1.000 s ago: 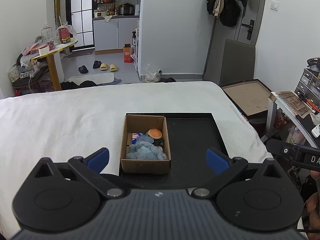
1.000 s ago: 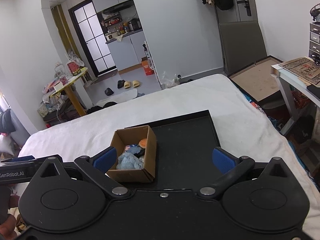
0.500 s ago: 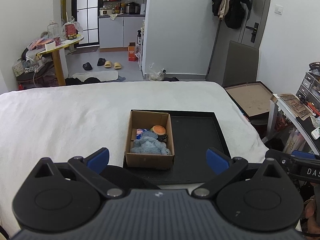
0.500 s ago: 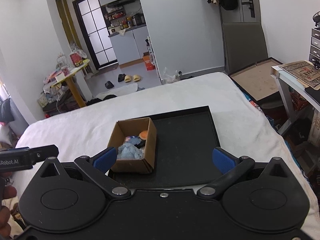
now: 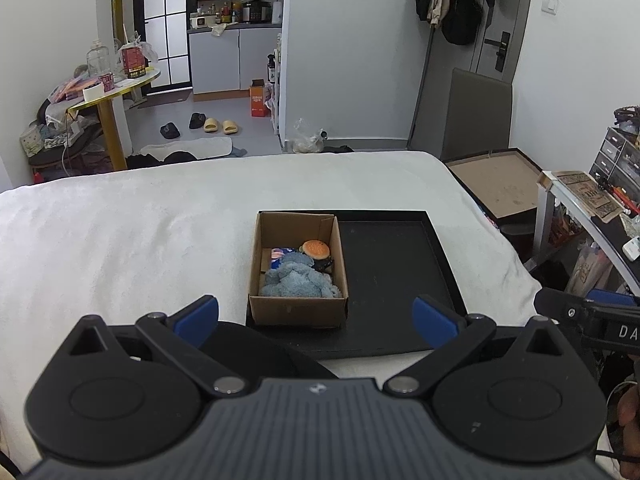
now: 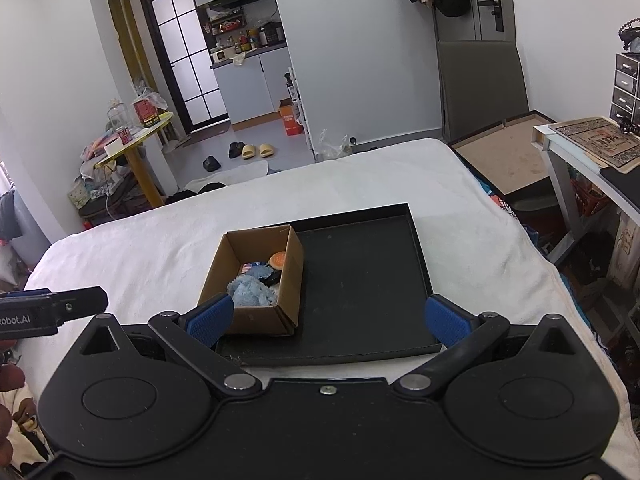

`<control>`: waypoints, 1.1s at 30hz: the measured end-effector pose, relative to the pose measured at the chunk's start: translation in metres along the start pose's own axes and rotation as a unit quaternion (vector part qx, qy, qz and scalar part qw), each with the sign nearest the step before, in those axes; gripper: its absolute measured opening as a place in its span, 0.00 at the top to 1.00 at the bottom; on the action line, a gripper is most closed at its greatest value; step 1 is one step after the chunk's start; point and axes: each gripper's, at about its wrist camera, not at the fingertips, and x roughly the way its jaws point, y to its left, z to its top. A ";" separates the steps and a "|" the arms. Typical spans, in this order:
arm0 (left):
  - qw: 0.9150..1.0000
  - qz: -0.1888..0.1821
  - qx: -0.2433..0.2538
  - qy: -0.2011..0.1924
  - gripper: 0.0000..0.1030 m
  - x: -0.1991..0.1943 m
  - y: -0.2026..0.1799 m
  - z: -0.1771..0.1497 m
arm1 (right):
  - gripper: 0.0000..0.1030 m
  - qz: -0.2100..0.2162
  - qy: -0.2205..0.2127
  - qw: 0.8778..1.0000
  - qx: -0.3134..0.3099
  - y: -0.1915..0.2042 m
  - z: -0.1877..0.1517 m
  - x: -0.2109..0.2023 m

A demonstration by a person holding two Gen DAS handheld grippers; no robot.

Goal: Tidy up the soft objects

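- We hold our left gripper [image 5: 316, 314] up over the near side of the white bed [image 5: 120, 240]. Its two blue tips are spread wide and there is nothing between them.
- Our right gripper [image 6: 327, 318] hangs over the bed too — its blue tips are also far apart and hold nothing.
- A black tray [image 5: 392, 272] lies flat on the bed in front of us.
- A brown cardboard box [image 5: 296, 310] sits in the left part of the tray, with its top open.
- The soft things are all inside the box. A fluffy blue cloth [image 5: 298, 282] fills the near end.
- A little toy burger [image 5: 316, 249] sits behind the cloth, at the right wall of the box.
- Beside the burger we see something small with blue, red and white on it [image 5: 280, 254] — we cannot tell what it is.
- The right part of the tray is bare.
- In the right camera, the tip of the left gripper pokes in from the left edge.
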 end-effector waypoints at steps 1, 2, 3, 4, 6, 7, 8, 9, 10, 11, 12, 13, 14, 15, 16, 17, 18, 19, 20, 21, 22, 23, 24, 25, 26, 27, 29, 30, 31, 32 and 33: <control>1.000 0.002 0.000 0.001 0.00 0.001 0.001 0.000 | 0.00 0.001 0.001 1.000 -0.001 0.001 0.000 0.000; 1.000 0.002 -0.002 0.002 0.00 0.002 0.001 -0.001 | 0.00 0.001 0.001 1.000 -0.002 0.001 0.000 0.001; 1.000 0.000 -0.004 0.004 0.00 0.002 0.002 -0.001 | 0.00 0.002 0.002 1.000 -0.004 0.002 0.000 0.001; 1.000 -0.001 -0.005 0.005 0.00 0.002 0.002 -0.001 | 0.00 0.003 0.003 1.000 -0.006 0.002 -0.001 0.002; 1.000 0.000 -0.005 0.004 0.00 0.003 0.003 -0.001 | 0.00 0.011 0.004 1.000 -0.007 0.003 -0.001 0.004; 1.000 0.001 -0.005 0.004 0.00 0.003 0.004 -0.001 | 0.00 0.014 0.005 1.000 -0.006 0.003 -0.001 0.004; 1.000 0.001 -0.006 0.004 0.00 0.003 0.004 -0.002 | 0.00 0.015 0.005 1.000 -0.006 0.004 -0.001 0.005; 1.000 0.001 -0.007 0.004 0.00 0.004 0.005 -0.002 | 0.00 0.015 0.005 1.000 -0.006 0.005 -0.001 0.005; 1.000 0.001 -0.008 0.004 0.00 0.004 0.006 -0.002 | 0.00 0.015 0.006 1.000 -0.007 0.006 -0.002 0.005; 1.000 0.001 -0.010 0.004 0.00 0.004 0.006 -0.002 | 0.00 0.014 0.006 1.000 -0.007 0.006 -0.002 0.005; 1.000 0.001 -0.010 0.004 0.00 0.004 0.007 -0.002 | 0.00 0.014 0.006 1.000 -0.007 0.007 -0.002 0.005; 1.000 0.001 -0.012 0.005 0.00 0.004 0.007 -0.001 | 0.00 0.014 0.006 1.000 -0.007 0.007 -0.002 0.005; 1.000 0.000 -0.014 0.006 0.00 0.005 0.008 -0.001 | 0.00 0.014 0.006 1.000 -0.007 0.007 -0.002 0.005; 1.000 -0.001 -0.015 0.007 0.00 0.004 0.009 -0.002 | 0.00 0.014 0.005 1.000 -0.008 0.007 -0.002 0.005; 1.000 -0.002 -0.017 0.007 0.00 0.004 0.010 -0.002 | 0.00 0.014 0.005 1.000 -0.008 0.007 -0.002 0.005; 1.000 -0.001 -0.017 0.006 0.00 0.003 0.010 -0.003 | 0.00 0.014 0.005 1.000 -0.009 0.007 -0.002 0.005; 1.000 0.000 -0.017 0.006 0.00 0.003 0.010 -0.003 | 0.00 0.014 0.006 1.000 -0.009 0.007 -0.002 0.005; 1.000 0.000 -0.016 0.005 0.00 0.001 0.010 -0.003 | 0.00 0.014 0.005 1.000 -0.009 0.007 -0.001 0.006; 1.000 -0.001 -0.015 0.005 0.00 0.001 0.010 -0.003 | 0.00 0.014 0.006 1.000 -0.009 0.007 -0.001 0.006; 1.000 -0.002 -0.014 0.005 0.00 0.000 0.009 -0.003 | 0.00 0.014 0.006 1.000 -0.009 0.006 -0.001 0.006; 1.000 -0.002 -0.014 0.005 0.00 0.000 0.008 -0.002 | 0.00 0.014 0.005 1.000 -0.009 0.006 -0.001 0.006; 1.000 -0.002 -0.014 0.005 0.00 0.000 0.008 -0.002 | 0.00 0.014 0.006 1.000 -0.010 0.006 -0.001 0.006; 1.000 -0.002 -0.014 0.005 0.00 0.001 0.008 -0.002 | 0.00 0.014 0.006 1.000 -0.010 0.006 -0.001 0.006; 1.000 -0.002 -0.014 0.005 0.00 0.001 0.008 -0.002 | 0.00 0.014 0.006 1.000 -0.010 0.006 -0.001 0.006; 1.000 -0.003 -0.014 0.005 0.00 0.001 0.008 -0.002 | 0.00 0.014 0.006 1.000 -0.010 0.006 -0.001 0.006; 1.000 -0.003 -0.013 0.006 0.00 0.000 0.008 -0.002 | 0.00 0.014 0.006 1.000 -0.010 0.006 -0.001 0.006; 1.000 -0.002 -0.013 0.006 0.00 0.000 0.008 -0.002 | 0.00 0.014 0.005 1.000 -0.010 0.007 -0.001 0.006; 1.000 -0.003 -0.013 0.005 0.00 0.000 0.008 -0.002 | 0.00 0.014 0.005 1.000 -0.011 0.007 -0.001 0.006; 1.000 -0.002 -0.013 0.005 0.00 0.000 0.008 -0.002 | 0.00 0.013 0.006 1.000 -0.011 0.007 -0.001 0.006; 1.000 -0.002 -0.012 0.005 0.00 0.000 0.008 -0.003 | 0.00 0.013 0.006 1.000 -0.011 0.007 -0.001 0.006; 1.000 -0.002 -0.012 0.006 0.00 0.000 0.008 -0.003 | 0.00 0.014 0.006 1.000 -0.011 0.007 -0.001 0.006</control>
